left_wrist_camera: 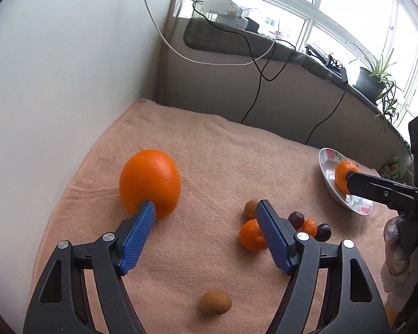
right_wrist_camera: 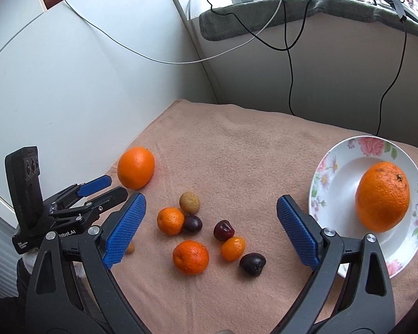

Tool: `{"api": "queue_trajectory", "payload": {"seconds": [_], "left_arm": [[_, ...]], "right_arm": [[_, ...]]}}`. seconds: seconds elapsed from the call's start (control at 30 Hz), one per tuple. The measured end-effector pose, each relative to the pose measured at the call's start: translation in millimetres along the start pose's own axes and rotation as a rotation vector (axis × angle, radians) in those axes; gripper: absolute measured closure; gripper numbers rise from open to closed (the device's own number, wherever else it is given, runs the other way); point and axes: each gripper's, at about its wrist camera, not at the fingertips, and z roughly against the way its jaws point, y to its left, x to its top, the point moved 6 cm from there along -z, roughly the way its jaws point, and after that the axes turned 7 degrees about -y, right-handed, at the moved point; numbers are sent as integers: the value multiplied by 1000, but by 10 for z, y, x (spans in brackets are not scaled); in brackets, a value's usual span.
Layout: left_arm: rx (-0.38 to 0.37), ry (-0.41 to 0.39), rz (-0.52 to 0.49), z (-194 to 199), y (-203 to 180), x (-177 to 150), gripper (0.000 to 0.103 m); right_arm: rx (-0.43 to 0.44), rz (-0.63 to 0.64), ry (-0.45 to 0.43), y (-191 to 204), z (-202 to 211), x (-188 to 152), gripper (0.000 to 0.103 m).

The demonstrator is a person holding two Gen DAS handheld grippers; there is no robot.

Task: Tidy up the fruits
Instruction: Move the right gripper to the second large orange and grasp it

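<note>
Left gripper (left_wrist_camera: 206, 208): black frame with blue ribbed fingers (left_wrist_camera: 138, 236), spread wide, nothing between them; its left fingertip overlaps the near side of the big loose orange in the left wrist view.
Right gripper (right_wrist_camera: 211, 204): same build, fingers at a wide spread and empty, hanging over the cluster of small fruit.
Small tan oval fruit (left_wrist_camera: 215, 302): lies alone on the cloth, nearest the left gripper, below its open fingers.
Peach-pink terry towel (right_wrist_camera: 237, 150): covers the tabletop and carries all the loose fruit.
Small fruit cluster: two small orange mandarins (right_wrist_camera: 191, 257) (right_wrist_camera: 170, 220), a smaller orange kumquat-like fruit (right_wrist_camera: 232, 248), three dark red cherries or plums (right_wrist_camera: 252, 263) (right_wrist_camera: 223, 230) (right_wrist_camera: 192, 223), and a tan round fruit (right_wrist_camera: 189, 203), grouped in the middle of the towel, several touching.
Large smooth orange (right_wrist_camera: 136, 171): sits on the towel to the left, apart from the cluster, near the white wall.
White round plate with pink flower rim (right_wrist_camera: 331, 167): on the towel at the right edge.
Large rough-skinned orange (right_wrist_camera: 382, 196): lies in the plate, alone.
Grey-green padded windowsill (right_wrist_camera: 264, 14): behind the tabletop, with white adapters and black and white cables hanging from it.
Potted green plant (left_wrist_camera: 376, 78): on the sill, far right.
</note>
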Motion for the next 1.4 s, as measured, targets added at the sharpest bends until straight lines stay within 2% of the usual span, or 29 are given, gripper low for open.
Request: {"api": "queue_trajectory", "payload": {"seconds": [0.3,0.53,0.7,1.1,1.27,1.4], "left_arm": [[32,16,41,-101,377,-38,28],[7,36,67,-225,537,-37,28],[-22,53,83,-327,548,-30,28],[-43,64,111,-432,617,-14,31],[-46,77,118,-499,622,-9,34],[-38,82,120,-527,638,-12,37]], "right_arm": [[102,-38,87,404,-600,68,6],[141,-19,154,708,-1018,62,6],[163,-21,198,860,-1242,17,13],[210,-44,275,1048,-1592,-77,27],[229,-56,284,1072,-1623,-58,27],[255,-66,297,1130,-1694,-68,32]]}}
